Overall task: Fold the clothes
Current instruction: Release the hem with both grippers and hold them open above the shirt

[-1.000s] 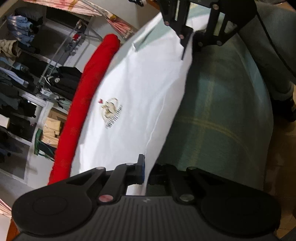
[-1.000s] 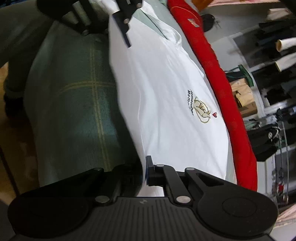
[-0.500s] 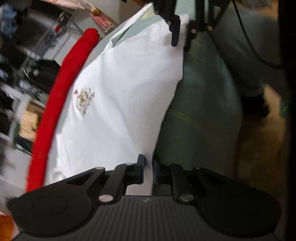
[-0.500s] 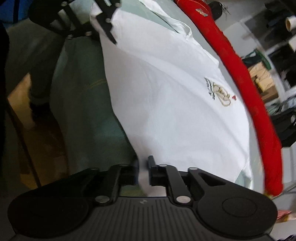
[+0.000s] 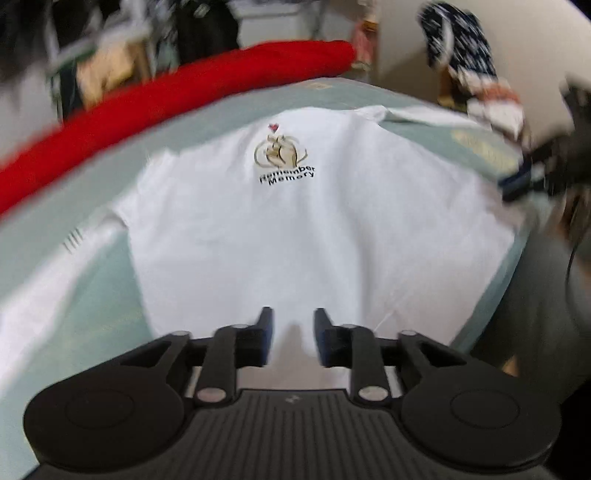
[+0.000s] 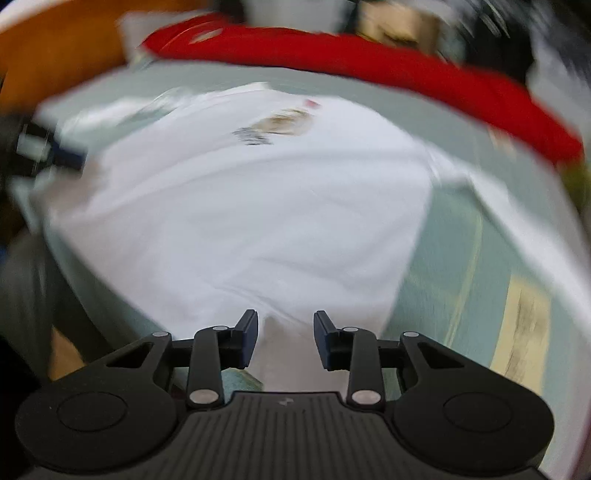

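A white T-shirt (image 5: 295, 229) with a small gold print and black lettering lies spread flat on the pale green table cover (image 5: 92, 295). My left gripper (image 5: 292, 325) hovers over its near hem. Its jaws are opening, and only a soft ridge of white cloth lies between them, with the pads off it. In the right wrist view the same shirt (image 6: 240, 214) is blurred. My right gripper (image 6: 284, 326) stands over the other end of the hem, also opening with loose cloth between the unpressed pads. Each view shows the other gripper at its edge, the right gripper (image 5: 532, 177) and the left gripper (image 6: 48, 155).
A long red roll of cloth (image 5: 166, 92) lies along the far side of the table (image 6: 491, 280). Behind it are clothes racks and a cardboard box (image 6: 395, 22). A person's grey trouser leg (image 5: 535, 314) stands against the near table edge. A dark patterned garment (image 5: 458, 48) hangs at the back right.
Both grippers let go of the shirt's edge, spread their jaws and rolled from sideways to level while pulling back and up. The shirt, held stretched before, now lies flat.
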### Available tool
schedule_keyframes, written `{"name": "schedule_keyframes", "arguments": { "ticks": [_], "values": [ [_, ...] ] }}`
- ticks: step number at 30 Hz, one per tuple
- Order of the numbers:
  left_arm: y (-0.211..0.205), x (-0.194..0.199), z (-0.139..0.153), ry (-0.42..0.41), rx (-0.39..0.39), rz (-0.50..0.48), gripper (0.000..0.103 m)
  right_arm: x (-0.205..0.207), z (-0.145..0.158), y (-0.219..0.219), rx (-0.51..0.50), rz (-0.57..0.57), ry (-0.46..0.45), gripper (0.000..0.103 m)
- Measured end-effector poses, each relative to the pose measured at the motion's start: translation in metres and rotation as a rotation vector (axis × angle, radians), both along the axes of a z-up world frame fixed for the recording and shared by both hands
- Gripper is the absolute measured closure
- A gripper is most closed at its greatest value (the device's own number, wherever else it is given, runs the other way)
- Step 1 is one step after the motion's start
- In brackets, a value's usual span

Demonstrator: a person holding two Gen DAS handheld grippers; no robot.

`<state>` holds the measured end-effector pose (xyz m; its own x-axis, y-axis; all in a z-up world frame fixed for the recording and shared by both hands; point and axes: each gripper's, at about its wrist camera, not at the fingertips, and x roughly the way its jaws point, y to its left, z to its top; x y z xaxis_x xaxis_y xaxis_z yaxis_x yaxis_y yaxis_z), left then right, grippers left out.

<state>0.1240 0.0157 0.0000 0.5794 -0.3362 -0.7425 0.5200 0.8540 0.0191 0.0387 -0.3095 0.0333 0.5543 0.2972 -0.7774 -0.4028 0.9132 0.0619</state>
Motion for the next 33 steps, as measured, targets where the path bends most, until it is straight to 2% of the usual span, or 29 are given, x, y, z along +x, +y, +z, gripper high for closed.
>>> {"name": "schedule_keyframes", "arguments": {
  "ticks": [1,2,4,7,10,15,18,20,22,24,26,33],
  "values": [
    [0.001,0.006,-0.002,0.023,-0.037,0.019,0.062,0.0,-0.004,-0.012,0.05,-0.042,0.016,0.058],
    [0.003,0.013,-0.007,0.049,-0.067,0.035,0.06,0.001,-0.008,-0.023,0.105,-0.08,0.032,0.048],
    [0.009,0.026,-0.015,0.101,-0.117,0.067,0.06,0.006,-0.017,-0.041,0.197,-0.15,0.062,0.044],
    [0.012,0.04,-0.029,0.162,-0.134,0.097,0.06,0.019,-0.033,-0.058,0.309,-0.227,0.128,0.044],
    [0.016,0.05,-0.038,0.204,-0.15,0.112,0.06,0.031,-0.05,-0.067,0.438,-0.248,0.189,0.042],
    [0.016,0.056,-0.04,0.217,-0.132,0.079,0.059,0.052,-0.06,-0.07,0.565,-0.219,0.236,0.041],
    [0.016,0.056,-0.041,0.216,-0.125,0.068,0.058,0.06,-0.068,-0.08,0.644,-0.243,0.265,0.046],
    [0.015,0.055,-0.042,0.216,-0.121,0.061,0.057,0.057,-0.071,-0.085,0.647,-0.251,0.267,0.066],
    [0.015,0.055,-0.043,0.212,-0.12,0.055,0.055,0.05,-0.075,-0.091,0.663,-0.268,0.265,0.077],
    [0.013,0.054,-0.043,0.204,-0.11,0.048,0.055,0.04,-0.077,-0.092,0.69,-0.271,0.243,0.081],
    [0.01,0.053,-0.043,0.194,-0.089,0.04,0.055,0.035,-0.074,-0.085,0.644,-0.266,0.213,0.091],
    [0.01,0.045,-0.039,0.16,-0.034,0.058,0.055,0.026,-0.042,-0.071,0.371,-0.196,0.194,0.093]
  ]
}}
